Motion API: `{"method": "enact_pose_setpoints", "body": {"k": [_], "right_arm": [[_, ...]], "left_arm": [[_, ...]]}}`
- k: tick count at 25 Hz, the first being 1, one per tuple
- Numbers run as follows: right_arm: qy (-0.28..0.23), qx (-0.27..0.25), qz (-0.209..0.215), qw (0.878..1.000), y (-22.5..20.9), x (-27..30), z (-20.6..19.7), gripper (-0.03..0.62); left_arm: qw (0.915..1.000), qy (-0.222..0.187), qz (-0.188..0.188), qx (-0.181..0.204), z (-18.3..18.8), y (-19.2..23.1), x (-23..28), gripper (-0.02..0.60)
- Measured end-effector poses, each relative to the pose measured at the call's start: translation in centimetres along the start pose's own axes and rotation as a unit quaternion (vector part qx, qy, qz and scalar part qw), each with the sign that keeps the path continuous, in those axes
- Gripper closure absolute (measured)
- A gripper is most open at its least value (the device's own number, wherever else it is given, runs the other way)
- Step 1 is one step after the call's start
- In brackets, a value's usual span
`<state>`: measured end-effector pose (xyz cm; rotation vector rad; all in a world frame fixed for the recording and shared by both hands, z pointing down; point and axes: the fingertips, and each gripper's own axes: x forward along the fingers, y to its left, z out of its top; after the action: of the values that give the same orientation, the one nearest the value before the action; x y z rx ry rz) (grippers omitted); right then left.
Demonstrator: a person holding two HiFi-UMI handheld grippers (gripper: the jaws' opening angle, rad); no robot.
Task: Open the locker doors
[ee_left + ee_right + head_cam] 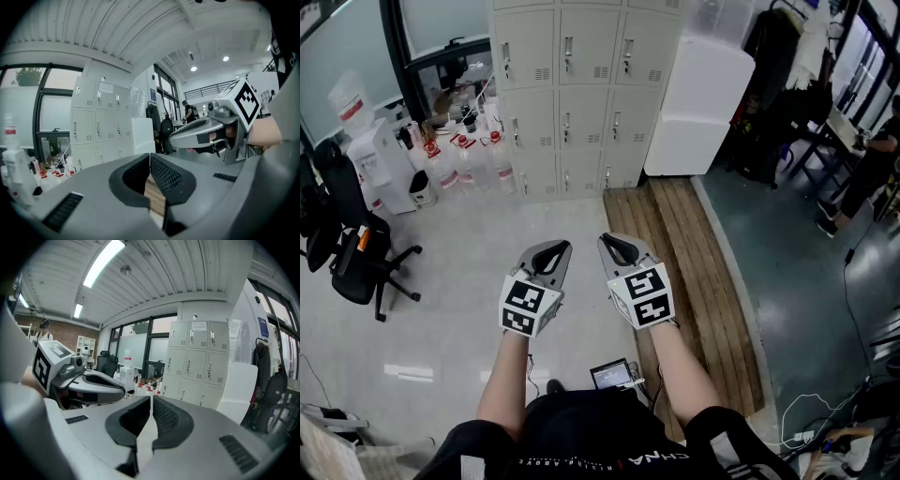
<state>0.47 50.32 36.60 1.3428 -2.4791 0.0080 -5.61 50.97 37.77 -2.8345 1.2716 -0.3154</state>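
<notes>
Lockers (581,94) stand against the far wall, every door in view closed, handles untouched. Both tongs are well short of them, held side by side over the floor and pointing toward the locker bank. Left gripper (549,247): jaws pressed together, nothing between. Right gripper (616,244): same, tips meeting, empty. Water bottles (459,164) sit on the floor left of the lockers, white boxes (698,103) to their right, and wooden decking (694,281) runs beneath the right gripper.
</notes>
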Motion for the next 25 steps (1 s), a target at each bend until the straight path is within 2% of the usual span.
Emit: {"method": "enact_pose_setpoints", "body": {"k": [3, 8, 12, 25], "right_arm": [[-0.003, 0.02, 0.002, 1.0, -0.5, -0.4, 0.0, 0.551], [-0.006, 0.03, -0.001, 1.0, -0.9, -0.5, -0.1, 0.551], [-0.011, 0.032, 0.001, 0.999, -1.0, -0.6, -0.2, 0.551], [-0.015, 0.047, 0.02, 0.999, -0.8, -0.7, -0.6, 0.551]], "left_arm": [[0.9997, 0.006, -0.009, -0.02, -0.1, -0.7, 0.2, 0.561], [0.9992, 0.001, 0.002, -0.041, 0.0, -0.2, 0.5, 0.561], [0.9992, 0.002, 0.006, -0.039, -0.2, -0.3, 0.9, 0.561], [0.9993, 0.016, -0.012, -0.03, -0.9, -1.0, 1.8, 0.561]]}}
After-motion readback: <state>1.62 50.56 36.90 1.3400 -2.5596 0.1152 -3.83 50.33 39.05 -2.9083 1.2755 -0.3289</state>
